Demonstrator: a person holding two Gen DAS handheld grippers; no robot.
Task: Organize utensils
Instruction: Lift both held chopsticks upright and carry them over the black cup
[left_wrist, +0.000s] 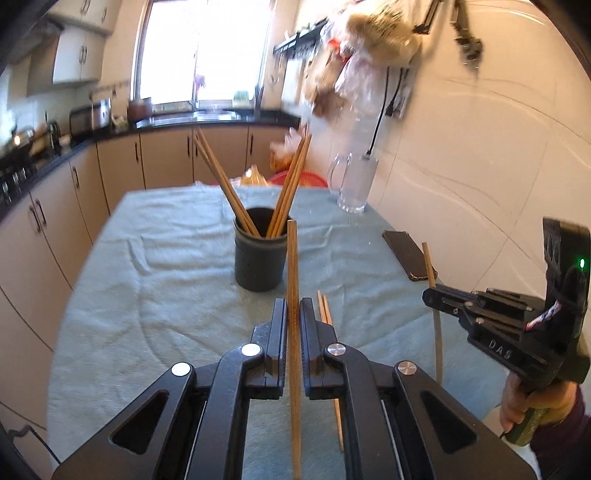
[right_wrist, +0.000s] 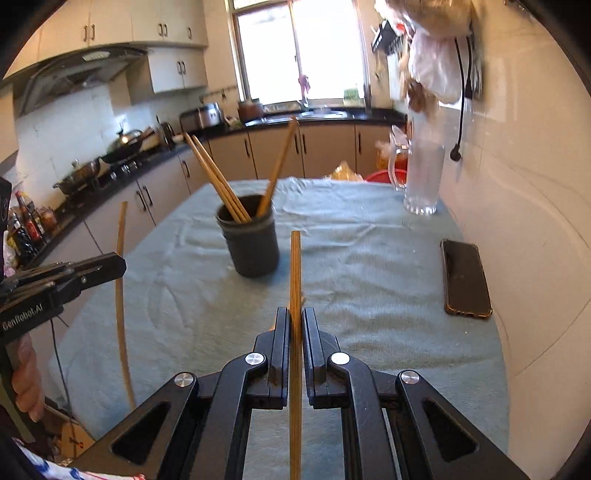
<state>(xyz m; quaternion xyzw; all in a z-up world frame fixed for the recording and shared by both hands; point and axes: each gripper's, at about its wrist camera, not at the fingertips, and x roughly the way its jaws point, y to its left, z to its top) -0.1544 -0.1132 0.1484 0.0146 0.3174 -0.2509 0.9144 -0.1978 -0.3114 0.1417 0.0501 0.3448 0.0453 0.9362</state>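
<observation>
While each gripper clamps a single wooden chopstick, the left gripper (left_wrist: 293, 314) holds its chopstick (left_wrist: 293, 295) upright at frame centre, and the right gripper (right_wrist: 295, 325) pinches its own chopstick (right_wrist: 295, 295) likewise. Beyond both stands a dark holder cup (left_wrist: 261, 254), mid-frame, with several chopsticks (left_wrist: 221, 177) fanned inside. Two loose chopsticks (left_wrist: 325, 314) lie on the pale green tablecloth (left_wrist: 166, 295) just right of the left gripper. A phone (right_wrist: 465, 277) lies at right, a glass mug (right_wrist: 421, 177) at upper right; kitchen cabinets (right_wrist: 147, 192) and a bright window (right_wrist: 295, 51) fill the background.
</observation>
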